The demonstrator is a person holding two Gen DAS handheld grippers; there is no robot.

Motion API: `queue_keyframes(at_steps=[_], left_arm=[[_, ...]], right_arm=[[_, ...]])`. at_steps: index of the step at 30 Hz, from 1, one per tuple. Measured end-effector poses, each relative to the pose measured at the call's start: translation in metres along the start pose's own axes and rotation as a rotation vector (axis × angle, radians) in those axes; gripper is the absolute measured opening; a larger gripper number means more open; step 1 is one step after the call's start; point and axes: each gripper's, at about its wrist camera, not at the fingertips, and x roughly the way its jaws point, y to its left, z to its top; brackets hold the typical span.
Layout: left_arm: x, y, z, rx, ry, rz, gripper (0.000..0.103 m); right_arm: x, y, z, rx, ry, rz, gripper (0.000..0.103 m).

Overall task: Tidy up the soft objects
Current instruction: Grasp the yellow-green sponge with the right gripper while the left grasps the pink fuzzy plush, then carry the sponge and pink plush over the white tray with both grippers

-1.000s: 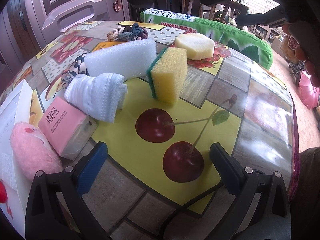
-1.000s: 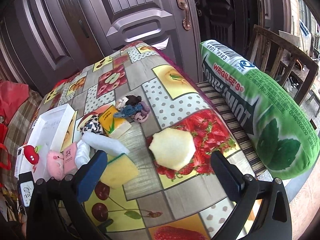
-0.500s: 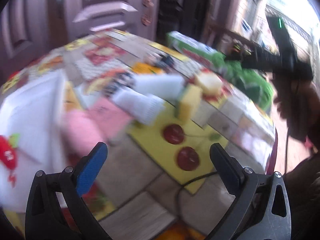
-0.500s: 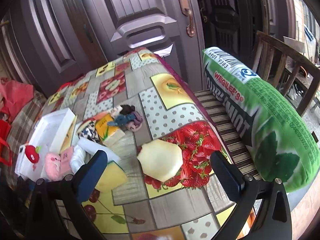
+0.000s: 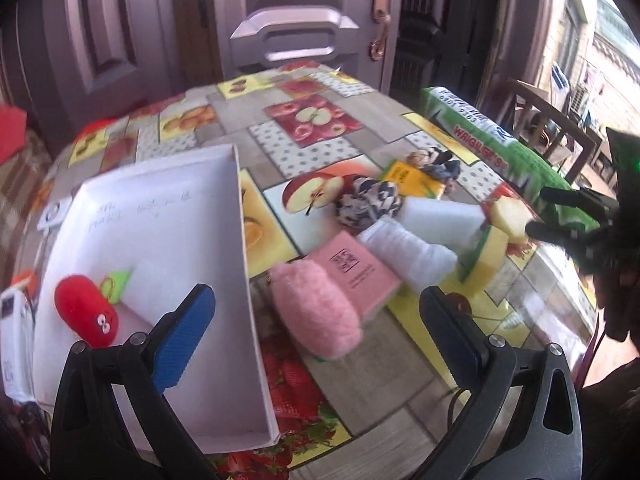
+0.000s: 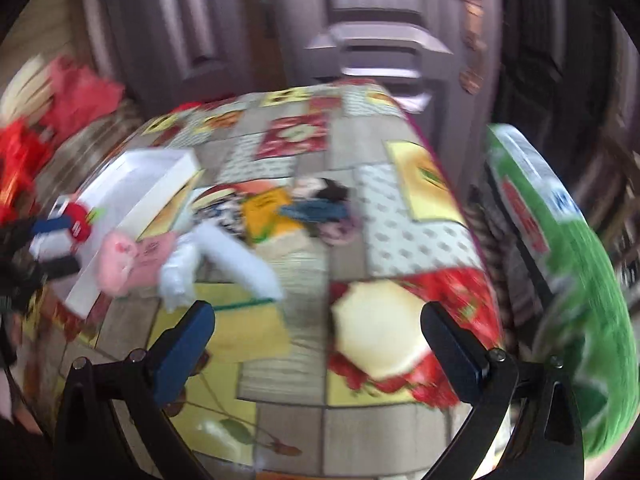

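My left gripper is open and empty above the table's near edge. A pink fluffy toy lies between its fingers. A white box to the left holds a red plush. A pink tissue pack, a white rolled cloth, a white foam block and a yellow-green sponge lie to the right. My right gripper is open and empty over a pale hexagonal sponge. The right wrist view is blurred.
A patterned scrunchie, a yellow packet and dark hair ties lie further back. A long green Wrigley's cushion runs along the table's right side. A door stands behind the table.
My left gripper has swung left and back, from the cherry print to the pink toy and the white box. My right gripper has dropped closer to the hexagonal sponge and is moving.
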Motion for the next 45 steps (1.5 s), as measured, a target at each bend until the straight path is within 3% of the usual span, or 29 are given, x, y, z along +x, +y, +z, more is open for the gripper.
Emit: queue_keyframes(at_steps=[5,7,10,12,14,18,23,24,29,34,45], left_arm=[[0.013,0.001,0.003,0.012,0.039,0.008,0.102],[0.018,-0.003,0.005,0.031,0.049,0.002,0.095],[0.028,-0.008,0.007,0.060,0.081,0.001,0.090],[0.037,-0.010,0.008,0.074,0.105,0.009,0.084],[0.045,-0.011,0.009,0.076,0.136,0.022,0.082],[0.060,-0.015,0.005,0.095,0.195,0.033,0.056],[0.064,-0.009,0.002,0.070,0.209,0.039,0.056],[0.064,-0.009,0.002,0.070,0.207,0.041,0.049],[0.052,-0.009,0.001,0.063,0.173,0.018,0.044],[0.028,-0.007,0.008,0.018,0.104,0.005,0.044],[-0.066,-0.009,0.066,-0.004,-0.199,0.030,0.044]], right_arm=[[0.030,0.031,0.005,-0.130,0.050,0.029,0.103],[0.042,0.038,0.005,-0.173,0.072,0.021,0.102],[0.056,0.044,0.003,-0.209,0.113,0.024,0.079],[0.061,0.045,0.000,-0.215,0.136,0.022,0.059],[0.062,0.041,-0.002,-0.196,0.147,0.030,0.058],[0.055,0.032,-0.002,-0.156,0.133,0.028,0.058],[0.047,0.024,-0.001,-0.105,0.113,0.038,0.058],[0.046,0.024,-0.001,-0.101,0.112,0.043,0.058],[0.037,0.026,0.002,-0.090,0.094,0.065,0.057],[0.014,0.022,0.017,-0.065,0.014,0.062,0.057],[-0.067,0.028,0.064,-0.009,-0.251,0.089,0.057]])
